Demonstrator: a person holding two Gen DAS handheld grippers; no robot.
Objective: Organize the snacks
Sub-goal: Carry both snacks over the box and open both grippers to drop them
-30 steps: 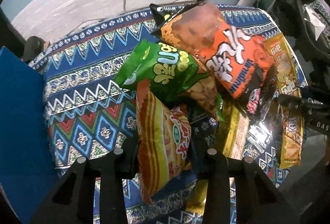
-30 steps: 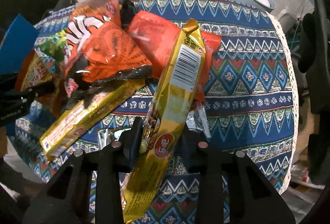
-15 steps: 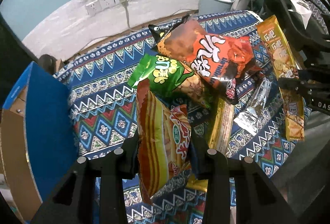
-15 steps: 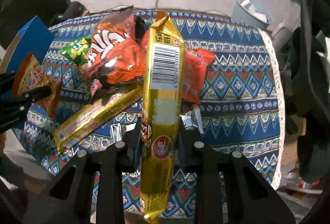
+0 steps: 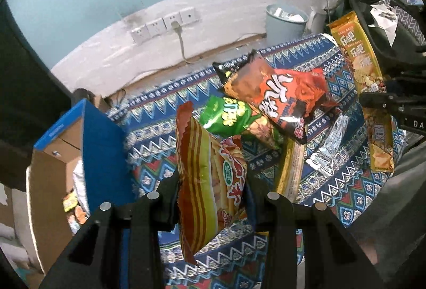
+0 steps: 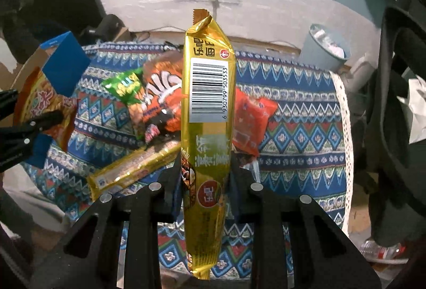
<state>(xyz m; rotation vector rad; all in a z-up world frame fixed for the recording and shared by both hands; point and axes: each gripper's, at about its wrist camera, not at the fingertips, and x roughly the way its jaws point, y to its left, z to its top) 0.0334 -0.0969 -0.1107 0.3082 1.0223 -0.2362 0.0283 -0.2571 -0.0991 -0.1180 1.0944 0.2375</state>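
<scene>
The table under a blue, red and white zigzag-patterned cloth fills both views. At its left edge stands an open cardboard box with blue outer walls, a few small packets visible inside. On the cloth lies a heap: a big orange-and-black snack bag rests on a green snack bag, with a flat red packet beside them, a long gold wrapped pack lying flat, and a crinkled silver foil wrapper nearby. The left gripper is clamped on a red-and-yellow striped chip bag, held clear of the cloth near the box. The right gripper pinches a long gold biscuit packet, barcode facing up, held upright above the heap.
</scene>
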